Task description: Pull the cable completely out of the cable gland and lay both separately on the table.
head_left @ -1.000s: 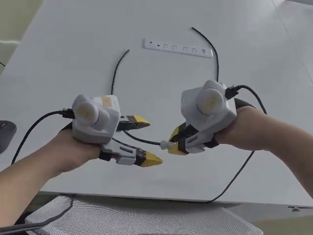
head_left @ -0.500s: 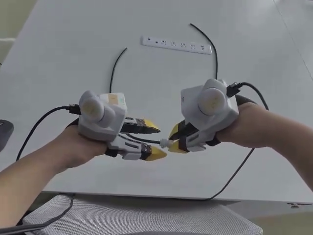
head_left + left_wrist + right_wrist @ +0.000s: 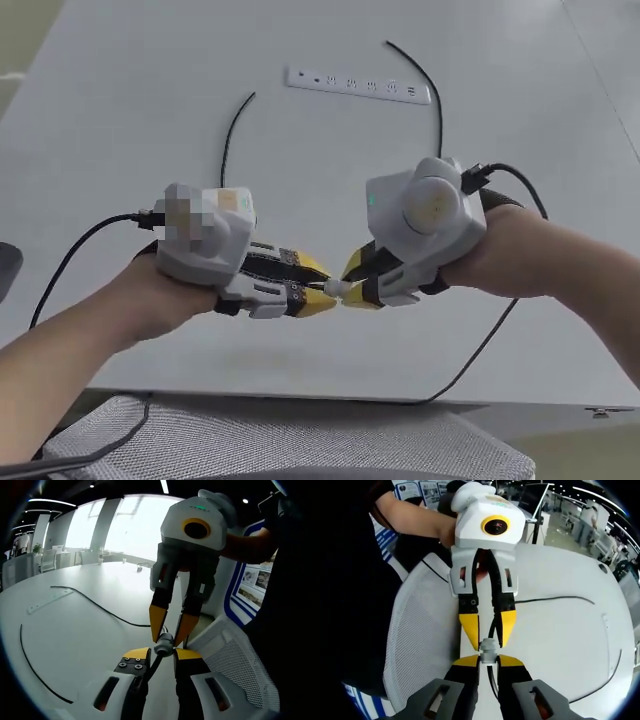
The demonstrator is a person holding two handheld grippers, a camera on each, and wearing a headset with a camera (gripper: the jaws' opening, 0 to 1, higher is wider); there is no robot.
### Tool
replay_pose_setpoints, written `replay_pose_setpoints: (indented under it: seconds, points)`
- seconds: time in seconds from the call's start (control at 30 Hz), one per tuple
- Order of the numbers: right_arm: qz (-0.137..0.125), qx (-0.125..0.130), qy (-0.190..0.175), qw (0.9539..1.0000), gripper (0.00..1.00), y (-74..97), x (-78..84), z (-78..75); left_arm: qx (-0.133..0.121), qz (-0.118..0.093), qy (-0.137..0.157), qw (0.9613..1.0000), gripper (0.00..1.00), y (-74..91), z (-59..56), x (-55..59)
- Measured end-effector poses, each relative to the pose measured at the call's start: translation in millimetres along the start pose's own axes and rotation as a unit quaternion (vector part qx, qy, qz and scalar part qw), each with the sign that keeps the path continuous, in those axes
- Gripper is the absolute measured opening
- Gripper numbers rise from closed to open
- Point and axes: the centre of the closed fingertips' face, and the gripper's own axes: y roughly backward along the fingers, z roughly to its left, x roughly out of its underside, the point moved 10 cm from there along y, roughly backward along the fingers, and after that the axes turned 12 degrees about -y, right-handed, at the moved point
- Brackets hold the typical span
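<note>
A small pale cable gland (image 3: 337,288) hangs above the table's near edge, with my right gripper (image 3: 352,285) shut on it. In the right gripper view the gland (image 3: 487,652) sits between my yellow tips (image 3: 487,661). A thin black cable (image 3: 228,140) curves over the table and passes behind my left gripper (image 3: 318,285) to the gland. In the left gripper view the cable (image 3: 152,667) runs between my own jaws (image 3: 162,655). They stand narrowly open around it, just short of the gland (image 3: 164,644). The two grippers face each other tip to tip.
A white power strip (image 3: 357,85) lies at the back of the white table (image 3: 120,100), its black lead (image 3: 437,100) running toward the right. A grey mesh chair seat (image 3: 300,440) sits below the table's front edge. A dark object (image 3: 5,265) lies at the left edge.
My left gripper has moved right to the gland, and its jaws have narrowed around the cable. The right gripper has stayed put, still holding the gland.
</note>
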Motion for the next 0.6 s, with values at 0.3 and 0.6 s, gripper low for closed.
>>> replay_pose_setpoints:
  seconds: [0.3, 0.6]
  points:
    - [-0.002, 0.001, 0.021, 0.9998, 0.07, -1.0, 1.5, 0.5, 0.005, -0.006, -0.007, 0.9999, 0.16, -1.7, -1.6, -0.9]
    - [-0.014, 0.008, 0.029, 0.9994, 0.08, -1.3, 3.7, 1.3, -0.001, -0.001, -0.016, 0.9999, 0.15, -1.5, -2.7, -2.9]
